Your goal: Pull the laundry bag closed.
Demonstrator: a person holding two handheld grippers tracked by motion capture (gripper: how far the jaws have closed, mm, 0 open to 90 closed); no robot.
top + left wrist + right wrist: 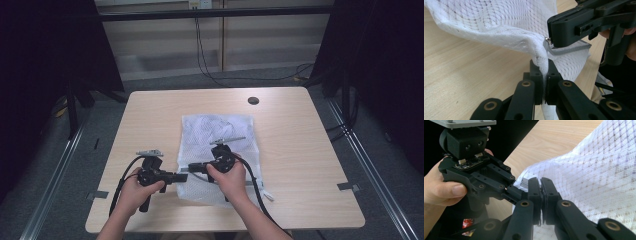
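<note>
1. The white mesh laundry bag [220,145] lies flat on the light wooden table [300,150], and its near left corner is bunched and lifted between your two tools. A grey zipper strip [571,50] runs along its edge just behind the corner.

2. Your left gripper [544,75] has its jaws pressed together on a fold of that mesh. In the left gripper view the fabric rises straight out of the closed pads and drapes away to the upper left.

3. Your right gripper [541,192] is also clamped tight, with a thin layer of the mesh caught between its pads. In the right gripper view the netting spreads away to the right of the jaws.

4. The two tools meet nearly tip to tip at the same corner. In the high view your left gripper [172,176] points right and your right gripper [192,167] points left, the tips just beside each other at the bag's left edge.

5. In the left gripper view the tip of the right tool sits just above and to the right of your left jaws, touching the small metal zipper pull [547,39].

6. Your hands hold the handles near the table's front edge, and a black cable [255,185] trails from the right tool across the bag toward you.

7. Far beyond both tools, a small dark round grommet [253,100] sits in the tabletop near its back edge, well apart from the bag.
</note>
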